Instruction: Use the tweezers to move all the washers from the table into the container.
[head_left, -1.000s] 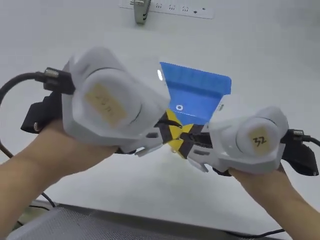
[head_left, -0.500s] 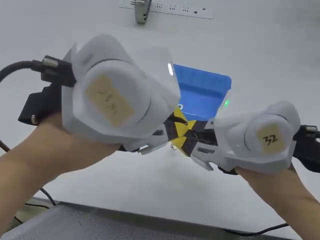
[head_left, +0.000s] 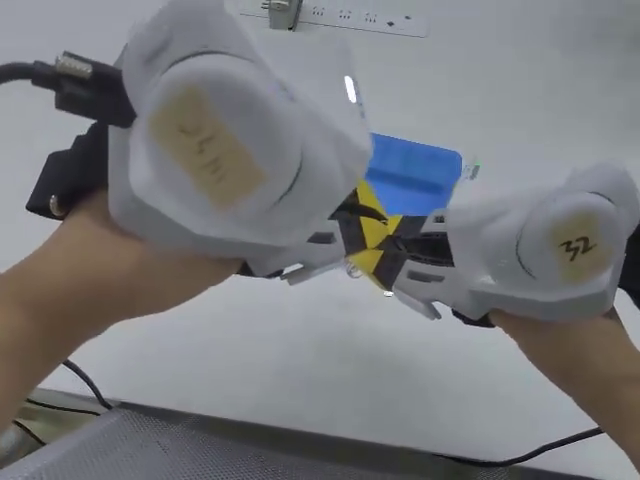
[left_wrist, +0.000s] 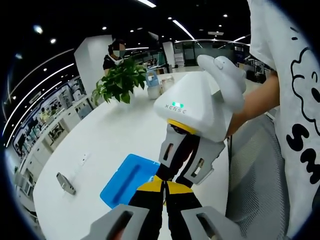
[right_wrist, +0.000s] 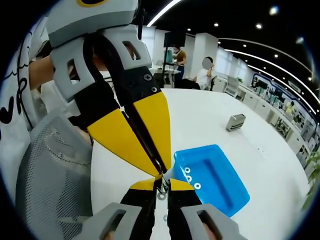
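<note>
Two grippers are meeting tip to tip above the white bench (head_left: 300, 350). Left gripper (left_wrist: 165, 188): jaws are pressing shut. Right gripper (right_wrist: 162, 189): jaws are sitting nearly together, one small washer (right_wrist: 161, 196) showing in the slit; whether they are pinching it cannot be told. Just beyond, blue container (right_wrist: 225, 186) is lying on the bench, holding three washers (right_wrist: 189, 177) at its end nearest the jaws.
</note>
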